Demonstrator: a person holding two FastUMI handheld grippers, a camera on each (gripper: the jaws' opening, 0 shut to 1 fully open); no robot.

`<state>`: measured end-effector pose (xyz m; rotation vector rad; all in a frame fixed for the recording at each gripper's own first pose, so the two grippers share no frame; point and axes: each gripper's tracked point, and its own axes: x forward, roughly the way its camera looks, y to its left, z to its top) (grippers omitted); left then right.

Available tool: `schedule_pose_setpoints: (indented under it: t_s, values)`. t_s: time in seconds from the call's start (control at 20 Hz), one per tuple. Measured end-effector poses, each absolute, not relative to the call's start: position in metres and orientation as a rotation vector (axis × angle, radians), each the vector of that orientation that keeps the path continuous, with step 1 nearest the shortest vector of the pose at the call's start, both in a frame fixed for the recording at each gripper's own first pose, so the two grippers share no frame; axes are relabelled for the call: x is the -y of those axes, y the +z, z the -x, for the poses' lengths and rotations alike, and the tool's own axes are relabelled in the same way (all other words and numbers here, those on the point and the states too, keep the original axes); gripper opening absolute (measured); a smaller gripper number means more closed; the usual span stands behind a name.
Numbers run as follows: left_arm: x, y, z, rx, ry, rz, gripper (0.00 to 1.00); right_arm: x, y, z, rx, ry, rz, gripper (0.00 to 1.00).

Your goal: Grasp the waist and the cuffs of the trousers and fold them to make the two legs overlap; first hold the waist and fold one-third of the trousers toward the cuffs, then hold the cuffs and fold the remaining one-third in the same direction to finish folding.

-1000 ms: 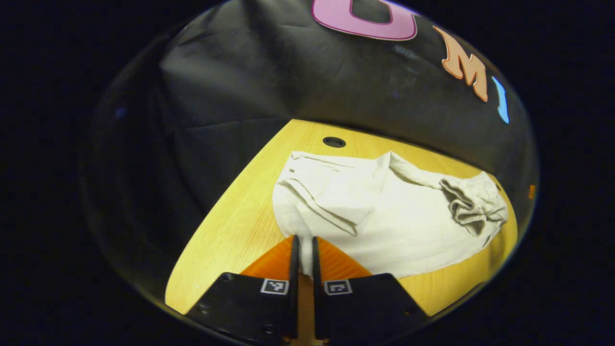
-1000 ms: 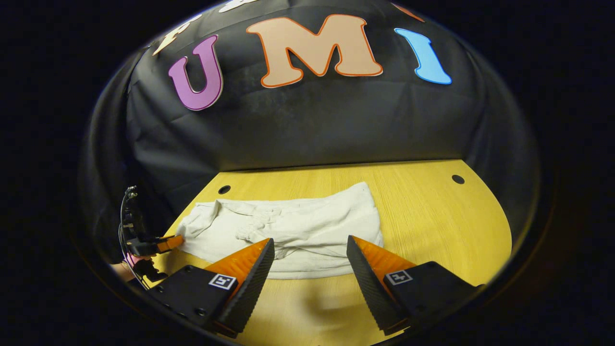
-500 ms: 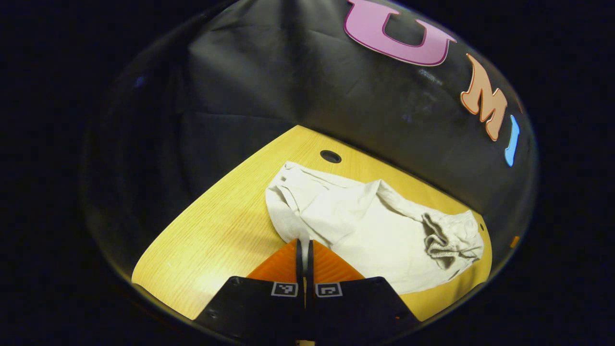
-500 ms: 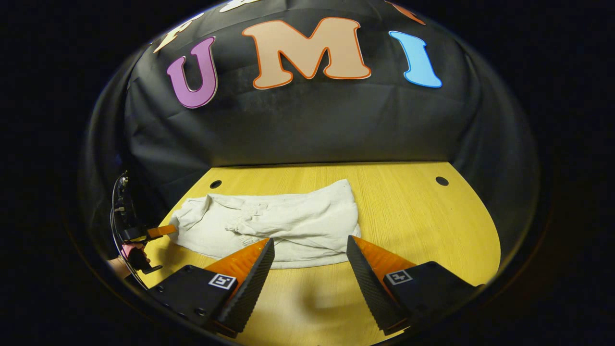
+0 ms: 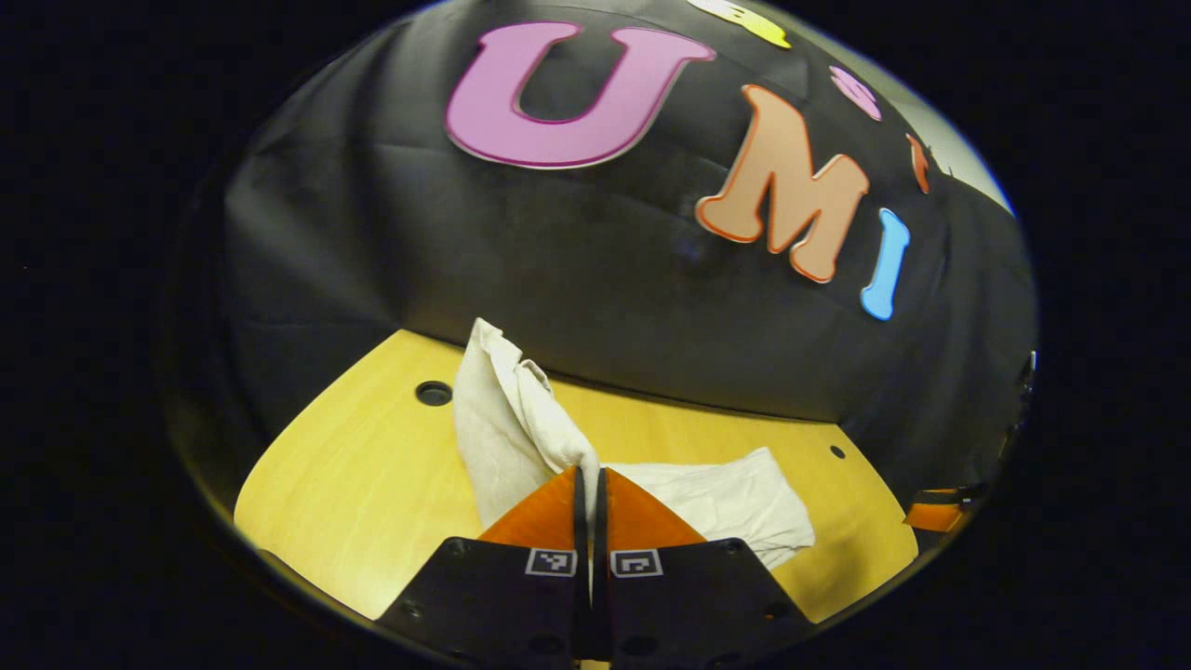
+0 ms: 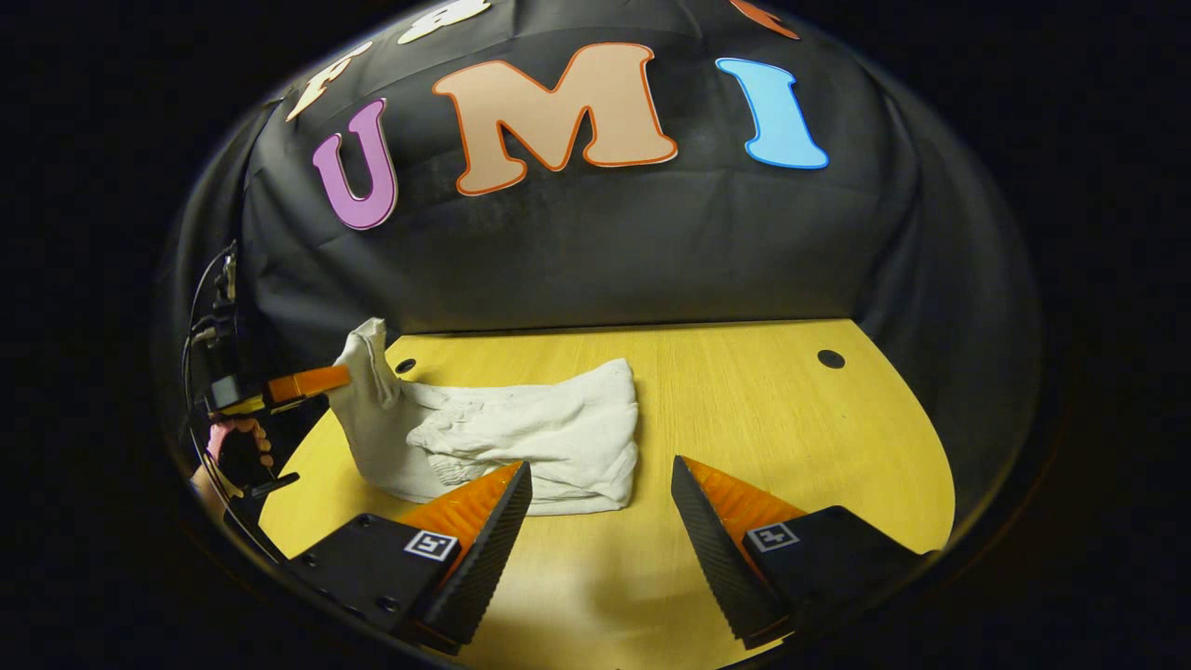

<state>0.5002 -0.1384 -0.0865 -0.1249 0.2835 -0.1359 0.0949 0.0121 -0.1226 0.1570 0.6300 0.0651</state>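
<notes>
Cream trousers (image 5: 521,419) end lifted, pinched in left gripper (image 5: 589,479) jaws; right gripper (image 6: 600,479) jaws wide, empty.

A recording booth: black cloth wall (image 6: 595,251) behind wooden table (image 6: 763,409).

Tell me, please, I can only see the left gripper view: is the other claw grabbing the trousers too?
Observer: No. In the right gripper view, the right claw is open, with nothing between its fingers.
Operator: Where is it pointing?
Observer: At the near edge of the trousers, where they lie bunched on the table.
Operator: Who is holding my claw?
Observer: A hand grips the left claw from below, while the claw pinches the raised end of the cloth.
</notes>
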Motion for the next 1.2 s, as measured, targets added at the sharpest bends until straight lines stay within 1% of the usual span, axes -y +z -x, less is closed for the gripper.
schedule_pose_setpoints:
  t_s: [0.1, 0.15, 0.2, 0.25, 0.3, 0.35, 0.4, 0.45, 0.5, 0.75, 0.8, 0.85, 0.9, 0.95, 1.1, 1.2]
  values:
    - [0.180, -0.084, -0.505, -0.285, -0.191, 0.091, 0.00, 0.003, -0.125, -0.094, -0.624, 0.057, -0.167, 0.92]
    - [0.201, -0.082, -0.507, -0.280, -0.219, 0.071, 0.00, 0.010, -0.125, -0.094, -0.623, 0.053, -0.174, 0.97]
    - [0.224, -0.078, -0.507, -0.276, -0.248, 0.053, 0.00, 0.015, -0.125, -0.093, -0.620, 0.052, -0.181, 0.92]
    - [0.246, -0.075, -0.507, -0.272, -0.275, 0.040, 0.00, 0.020, -0.125, -0.094, -0.617, 0.052, -0.185, 0.97]
    - [0.268, -0.075, -0.508, -0.267, -0.301, 0.027, 0.00, 0.026, -0.126, -0.093, -0.616, 0.050, -0.186, 0.97]
    - [0.287, -0.076, -0.508, -0.266, -0.322, 0.006, 0.00, 0.032, -0.125, -0.092, -0.615, 0.048, -0.185, 0.92]
    - [0.301, -0.081, -0.506, -0.267, -0.339, -0.026, 0.00, 0.038, -0.126, -0.091, -0.613, 0.043, -0.186, 0.96]
    - [0.314, -0.090, -0.507, -0.277, -0.354, -0.053, 0.00, 0.044, -0.126, -0.091, -0.612, 0.039, -0.189, 0.97]
    - [0.324, -0.102, -0.505, -0.297, -0.365, -0.072, 0.00, 0.049, -0.127, -0.090, -0.611, 0.034, -0.196, 0.92]
    - [0.355, -0.167, -0.494, -0.409, -0.361, -0.076, 0.00, 0.072, -0.124, -0.084, -0.603, 0.019, -0.217, 0.92]
    - [0.360, -0.179, -0.490, -0.437, -0.368, -0.079, 0.05, 0.076, -0.125, -0.081, -0.604, 0.016, -0.213, 0.97]
    - [0.365, -0.189, -0.487, -0.459, -0.371, -0.090, 0.07, 0.080, -0.126, -0.078, -0.605, 0.012, -0.209, 0.92]
    - [0.369, -0.202, -0.484, -0.482, -0.378, -0.102, 0.14, 0.084, -0.126, -0.074, -0.606, 0.009, -0.206, 0.92]
    - [0.376, -0.213, -0.479, -0.511, -0.398, -0.106, 0.27, 0.085, -0.126, -0.071, -0.607, 0.008, -0.207, 0.92]
    - [0.392, -0.226, -0.467, -0.531, -0.439, -0.113, 0.79, 0.088, -0.124, -0.064, -0.608, 0.001, -0.200, 0.92]
    - [0.393, -0.216, -0.456, -0.513, -0.454, -0.117, 0.82, 0.087, -0.121, -0.061, -0.604, -0.006, -0.194, 0.92]
